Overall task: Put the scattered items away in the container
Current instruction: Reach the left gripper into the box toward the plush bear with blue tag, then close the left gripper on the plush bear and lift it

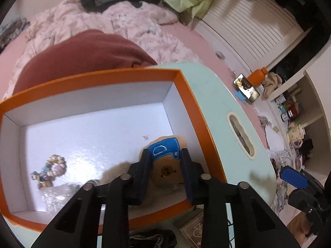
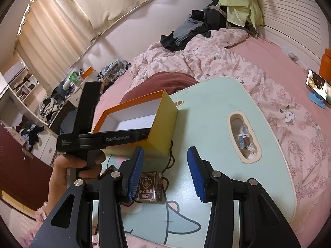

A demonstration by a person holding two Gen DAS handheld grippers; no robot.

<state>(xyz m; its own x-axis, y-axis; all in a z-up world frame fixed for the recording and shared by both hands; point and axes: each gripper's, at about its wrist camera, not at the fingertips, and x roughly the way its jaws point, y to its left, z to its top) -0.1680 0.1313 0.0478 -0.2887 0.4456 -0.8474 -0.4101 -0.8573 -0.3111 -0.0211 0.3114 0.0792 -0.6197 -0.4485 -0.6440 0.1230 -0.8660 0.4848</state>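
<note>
box (image 1: 187,95): orange outside, white inside, open top, parked on the pale blue lap table (image 1: 217,107). everything below is placed relative to this box.

plush toy (image 1: 165,161): tan, with a blue patch stitched in white. it's seen inside the box, down in the corner nearest the left gripper, low against the white floor.

left gripper (image 1: 166,155): reached into the box from the near side, pointed steeply down. the jaws are drawn in narrow and the dark pads are pressed against both sides of the plush toy, so the toy is clamped between them.

bead bracelet (image 1: 48,170): pastel beads, lying loose on the box floor, well apart from the plush toy, toward the opposite side wall.

plastic wrap (image 1: 55,198): crinkly clear bit, seen on the box floor just beside the bracelet, nearer the front wall.

card deck (image 2: 150,187): small dark pack with a spade on it, outside the box, flat on the table just in front of the box's near wall.

right gripper (image 2: 165,172): held outside the box, above the table by the card deck. blue pads are spread partway with nothing gripped; the deck is seen just beside the left-hand pad, whether it's touched can't be told.

hand (image 2: 72,165): wrapped around the left gripper's handle, beside the box.

phone (image 2: 318,86): propped on a blue stand on the pink bed, well apart from the box.
</note>
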